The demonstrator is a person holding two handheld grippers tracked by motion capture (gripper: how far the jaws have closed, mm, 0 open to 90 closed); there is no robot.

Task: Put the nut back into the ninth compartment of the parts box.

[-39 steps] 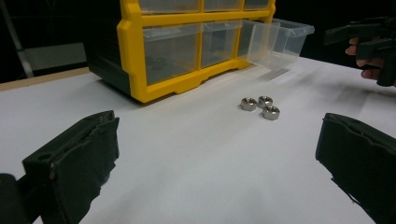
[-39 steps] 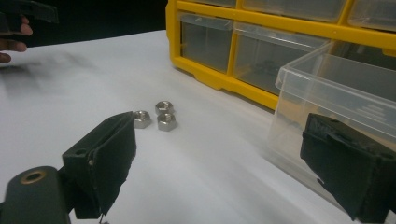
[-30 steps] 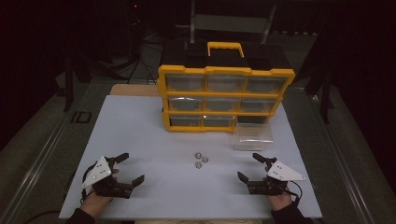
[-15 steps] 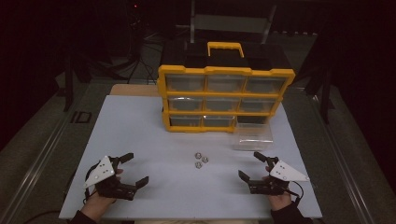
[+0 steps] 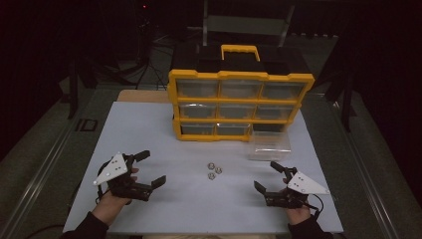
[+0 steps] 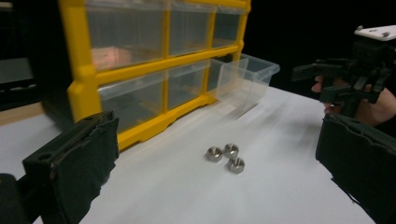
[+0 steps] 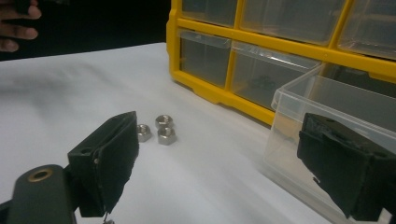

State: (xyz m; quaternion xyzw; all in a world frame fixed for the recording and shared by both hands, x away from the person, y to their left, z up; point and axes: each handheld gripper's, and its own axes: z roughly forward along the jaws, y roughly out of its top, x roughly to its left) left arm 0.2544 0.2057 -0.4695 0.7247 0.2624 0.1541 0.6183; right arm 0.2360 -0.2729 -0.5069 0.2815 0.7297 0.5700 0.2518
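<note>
Nuts [image 5: 214,172]: three, clustered mid-desk [image 5: 149,129], before the yellow organizer [image 5: 239,107] and its pulled-out clear drawer [image 5: 269,146]. Your left claw [image 5: 148,169] has edged inward toward them, jaws spread, empty. Right claw [image 5: 269,176]: unmoved, released. Pickup not begun.

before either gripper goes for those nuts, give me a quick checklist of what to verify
1. Left gripper open: ok, jaws spread wide, nothing between them.
2. Right gripper open: ok, jaws apart and empty.
3. Nuts reachable: ok, three lie close together on the bare white table, between both grippers.
4. Nuts separated enough to pick one alone: not ok, they sit bunched, seemingly touching.
5. Clear drawer ready to receive: ok, pulled out of the yellow organizer and standing open on the table.
6. Drawer empty: cannot tell, its walls blur the inside.
</note>
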